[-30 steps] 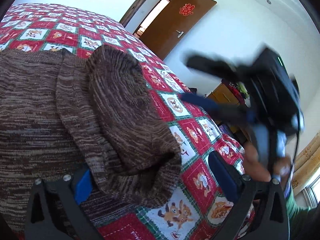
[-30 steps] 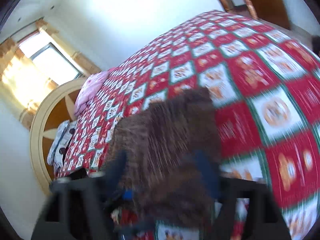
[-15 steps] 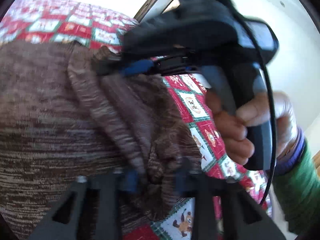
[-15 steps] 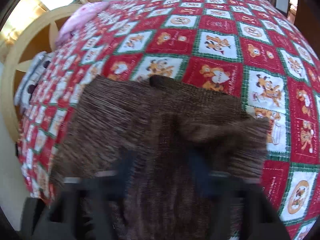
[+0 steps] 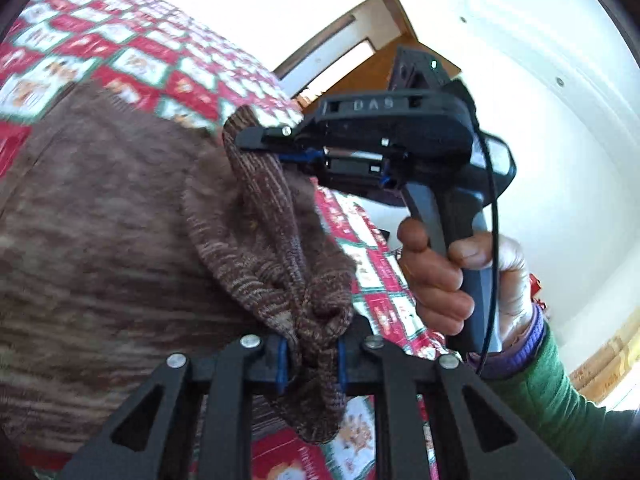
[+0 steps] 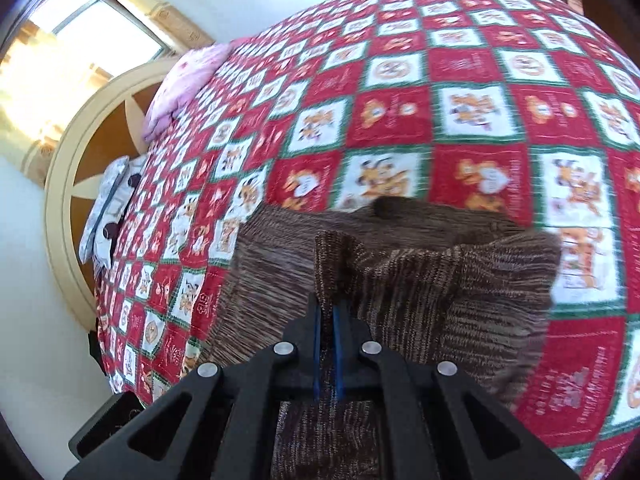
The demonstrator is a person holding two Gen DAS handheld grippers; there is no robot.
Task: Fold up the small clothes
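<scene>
One sweater – two grippers

Brown sweater on quilted bed

Black right hand-held gripper embossed "DAS", green indicator light, thin black cable, grey handle, blue finger pads, silver screws, bare-skinned hand, purple cuff, green sleeve
</scene>
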